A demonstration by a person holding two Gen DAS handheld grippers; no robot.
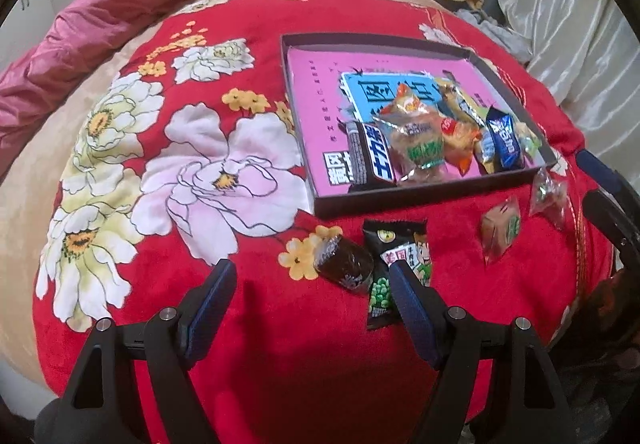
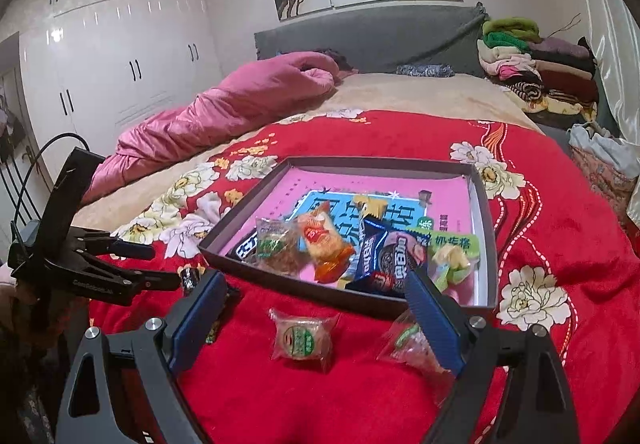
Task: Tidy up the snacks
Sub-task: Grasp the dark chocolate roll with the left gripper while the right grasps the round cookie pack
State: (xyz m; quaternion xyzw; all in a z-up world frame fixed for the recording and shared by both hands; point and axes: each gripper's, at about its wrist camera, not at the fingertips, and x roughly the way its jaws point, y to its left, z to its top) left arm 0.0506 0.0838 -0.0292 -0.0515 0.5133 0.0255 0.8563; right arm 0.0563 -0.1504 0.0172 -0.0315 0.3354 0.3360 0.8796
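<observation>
My left gripper (image 1: 312, 284) hangs steeply over the red blanket (image 1: 280, 364), jaws wide and empty, with the dark-wrapped candy (image 1: 344, 262) and green pea packet (image 1: 394, 276) just ahead toward its right finger, the packet's length running away from me. My right gripper (image 2: 316, 294), also wide and empty, frames the clear-wrapped green-label cake (image 2: 303, 338), short of the snack box (image 2: 320, 294).

A bed with a red floral plush blanket (image 1: 248, 344) carries a shallow dark cardboard tray (image 1: 400, 199), four loose wrapped snacks (image 1: 500, 230) and a pink rolled quilt (image 1: 100, 27).
</observation>
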